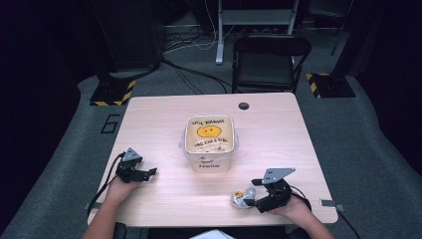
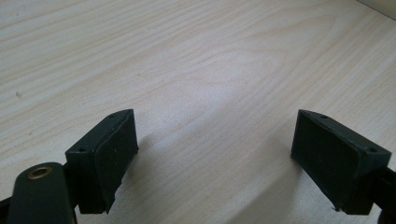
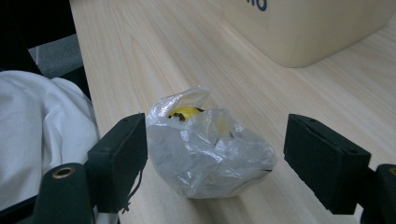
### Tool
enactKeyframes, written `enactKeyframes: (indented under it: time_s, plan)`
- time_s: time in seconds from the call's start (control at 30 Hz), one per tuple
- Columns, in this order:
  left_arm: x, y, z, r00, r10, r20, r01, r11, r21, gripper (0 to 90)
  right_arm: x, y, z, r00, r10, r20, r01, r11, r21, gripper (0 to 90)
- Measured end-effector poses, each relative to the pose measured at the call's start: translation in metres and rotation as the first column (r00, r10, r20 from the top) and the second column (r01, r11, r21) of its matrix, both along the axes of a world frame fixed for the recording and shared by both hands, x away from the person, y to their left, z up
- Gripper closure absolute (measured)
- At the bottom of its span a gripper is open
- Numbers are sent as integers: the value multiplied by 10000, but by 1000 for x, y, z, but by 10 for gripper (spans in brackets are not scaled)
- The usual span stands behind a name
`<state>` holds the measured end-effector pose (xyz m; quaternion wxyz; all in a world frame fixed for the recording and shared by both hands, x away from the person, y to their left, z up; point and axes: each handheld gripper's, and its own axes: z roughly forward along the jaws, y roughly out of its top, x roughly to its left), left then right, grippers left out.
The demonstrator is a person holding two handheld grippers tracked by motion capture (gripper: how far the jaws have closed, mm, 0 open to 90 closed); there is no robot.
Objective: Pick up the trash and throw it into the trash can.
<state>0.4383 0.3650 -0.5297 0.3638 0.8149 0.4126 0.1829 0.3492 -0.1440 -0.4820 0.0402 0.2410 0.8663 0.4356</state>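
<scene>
The person's left hand (image 1: 121, 186) is holding the left claw (image 1: 149, 173) low over the near-left part of the counter (image 1: 278, 144), its jaws standing wide apart with nothing between them. The right hand (image 1: 293, 204) is gripping the right claw (image 1: 249, 200) at the near-right edge, jaws spread wide and pointing toward the left. Both forearms are entering from the near side.

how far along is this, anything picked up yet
Nothing looks done yet. The crumpled plastic bag lies on the table between the open right gripper jaws, not gripped. The left gripper is open over bare wood. Grasping and any move toward the bin remain.
</scene>
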Motion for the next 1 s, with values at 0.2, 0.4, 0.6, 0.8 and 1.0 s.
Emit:
enactKeyframes:
  time_s: [0.2,0.4,0.6,0.8,1.0]
  plan:
    - [0,0,0,10000,11,27,-11,10000,-18,142,1,7,-5,9995,255,-166,-258,9994,-229,211]
    - [0,0,0,10000,-5,-34,5,10000,21,142,4,9,-13,9985,378,-389,-389,9989,-276,238]
    - [0,0,0,10000,-2,-28,2,10000,12,142,4,12,-17,9948,842,-566,-871,9949,-516,282]
    - [0,0,0,10000,-8,-33,8,10000,24,142,4,14,-17,9944,850,-629,-882,9948,-501,304]
    - [0,0,0,10000,-7,-34,7,10000,22,142,2,17,-17,9914,1149,-633,-1180,9919,-469,415]
